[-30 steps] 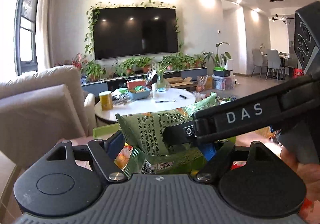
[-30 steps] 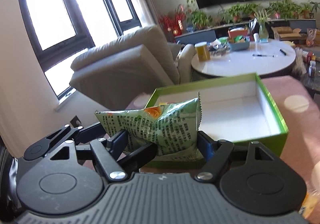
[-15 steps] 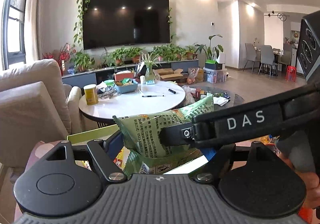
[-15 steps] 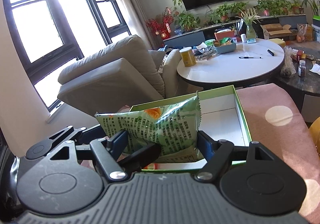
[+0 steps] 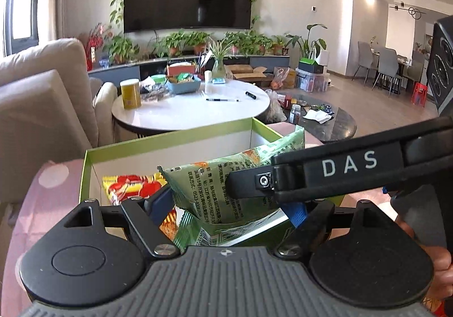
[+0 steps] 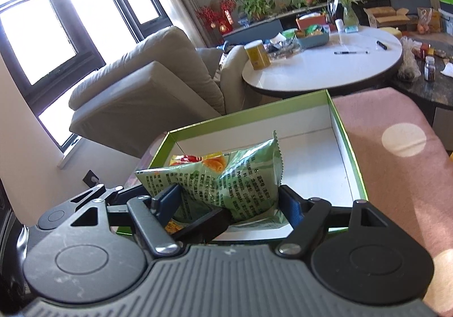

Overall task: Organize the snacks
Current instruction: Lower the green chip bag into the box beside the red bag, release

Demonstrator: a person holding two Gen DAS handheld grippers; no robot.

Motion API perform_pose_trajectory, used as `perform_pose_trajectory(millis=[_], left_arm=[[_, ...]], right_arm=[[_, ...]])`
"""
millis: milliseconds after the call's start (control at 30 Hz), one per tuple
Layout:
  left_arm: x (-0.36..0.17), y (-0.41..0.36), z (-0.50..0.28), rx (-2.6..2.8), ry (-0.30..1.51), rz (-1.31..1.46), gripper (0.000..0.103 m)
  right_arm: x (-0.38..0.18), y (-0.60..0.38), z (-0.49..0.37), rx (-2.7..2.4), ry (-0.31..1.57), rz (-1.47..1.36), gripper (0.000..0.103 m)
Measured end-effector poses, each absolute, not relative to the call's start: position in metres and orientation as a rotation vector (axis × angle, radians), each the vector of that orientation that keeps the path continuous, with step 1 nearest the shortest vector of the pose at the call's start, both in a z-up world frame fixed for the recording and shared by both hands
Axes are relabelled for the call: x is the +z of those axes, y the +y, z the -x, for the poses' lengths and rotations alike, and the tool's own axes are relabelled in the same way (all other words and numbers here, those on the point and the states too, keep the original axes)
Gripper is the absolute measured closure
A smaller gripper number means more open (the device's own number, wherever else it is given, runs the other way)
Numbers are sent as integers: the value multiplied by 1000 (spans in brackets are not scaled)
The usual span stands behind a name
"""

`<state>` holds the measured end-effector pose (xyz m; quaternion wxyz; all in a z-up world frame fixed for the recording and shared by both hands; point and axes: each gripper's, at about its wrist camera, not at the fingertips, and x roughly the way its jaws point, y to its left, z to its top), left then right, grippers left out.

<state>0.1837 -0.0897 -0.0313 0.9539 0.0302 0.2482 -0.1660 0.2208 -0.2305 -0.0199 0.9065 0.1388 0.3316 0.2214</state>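
From the left wrist, the left tool [image 5: 232, 201] holds one end of a green snack bag [image 5: 223, 184], its blue pads closed against the crinkled foil. The right tool's dark finger crosses in front and presses on the same bag. A second earlier the bag hung in front of the white round table [image 5: 189, 110]; now the green box [image 5: 170, 138] fills the view below it, with a red-and-yellow snack pack [image 5: 130, 185] already lying in its near left corner.

From the right wrist, the right tool [image 6: 229, 203] is clamped on the bag's other end at a wide spread, unchanged over the last second. The box has drawn closer, and the bag now hangs over its near left part, above the other pack.

Both tools have carried the bag over the box; lowering and letting go appear to be what remains.
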Motion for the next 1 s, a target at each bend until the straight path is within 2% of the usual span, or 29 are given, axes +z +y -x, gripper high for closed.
perform_pose_trajectory(millis=[433, 633, 1000], left_arm=[[-35, -89, -183, -325, 533, -54, 25], [-38, -90, -183, -315, 553, -65, 20], [-39, -80, -178, -286, 578, -63, 18]], right_arm=[[-27, -226, -224, 458, 728, -289, 26], [-32, -223, -228, 464, 760, -298, 26], [-25, -228, -221, 455, 730, -323, 26]])
